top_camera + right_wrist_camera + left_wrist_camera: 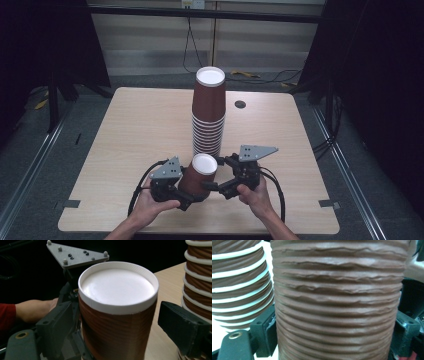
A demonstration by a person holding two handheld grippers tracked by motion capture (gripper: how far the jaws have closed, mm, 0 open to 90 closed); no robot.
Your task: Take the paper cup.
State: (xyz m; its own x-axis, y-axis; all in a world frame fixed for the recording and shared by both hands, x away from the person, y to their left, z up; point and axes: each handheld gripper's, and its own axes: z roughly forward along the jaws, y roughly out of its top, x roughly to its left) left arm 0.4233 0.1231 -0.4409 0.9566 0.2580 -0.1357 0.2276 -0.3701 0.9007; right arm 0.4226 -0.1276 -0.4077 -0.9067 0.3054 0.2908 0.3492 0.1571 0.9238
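High view showed the upright cup (200, 176) pinched in the left claw (192, 192); the right claw (216, 172) stood spread around its rim.

hand-held gripper (192, 192): black | grey three-cornered plate, dark screws | black cable | red sleeve (7, 315)

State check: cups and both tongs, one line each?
Single brown ribbed paper cup: upside down, tilted, between both tongs in front of the stack.
Tall stack of brown ribbed paper cups: upright on the wooden table, upside down, nested.
Left tongs: shut on the single cup's wall.
Right tongs: around the single cup; right pad clear of it, open.
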